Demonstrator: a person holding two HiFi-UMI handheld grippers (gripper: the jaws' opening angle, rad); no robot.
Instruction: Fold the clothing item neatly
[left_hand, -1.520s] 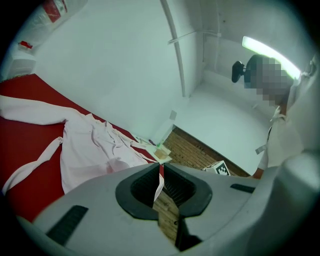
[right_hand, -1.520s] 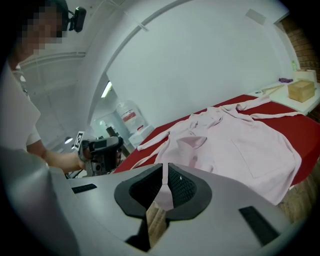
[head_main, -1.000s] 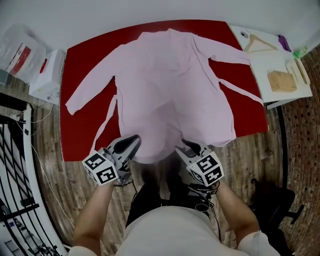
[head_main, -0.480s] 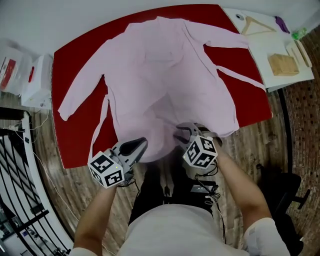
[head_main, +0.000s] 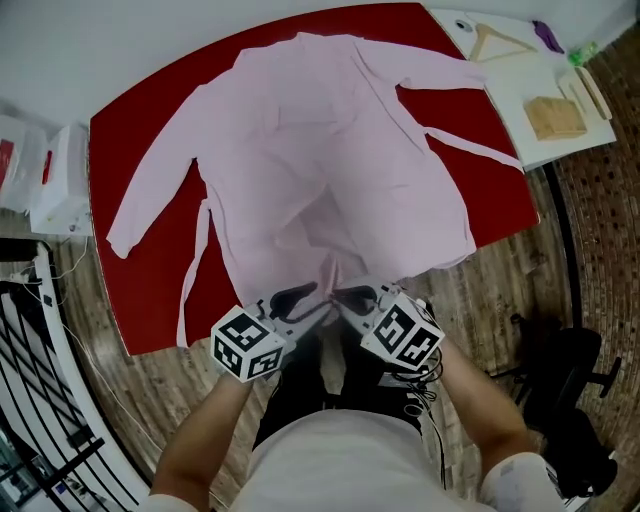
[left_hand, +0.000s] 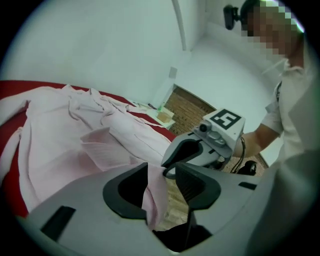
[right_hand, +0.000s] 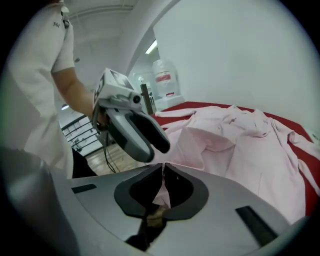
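thin pink long-sleeved cloth robe lies spread on the red tabletop, hem overhanging its edge. right gripper just closed, pinching the hem; left gripper just opened, hem loose between its jaws. likely light, limp: grip hem corners

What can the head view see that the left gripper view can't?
Only the head view: the whole pink garment spread out with both sleeves, and a white bag beside the red table. Only the left gripper view: close up, the hem hanging between the left gripper's parted fingers, which have just been opening. Both: the garment, the red table, and the right gripper, whose fingers have just been closing onto the hem.
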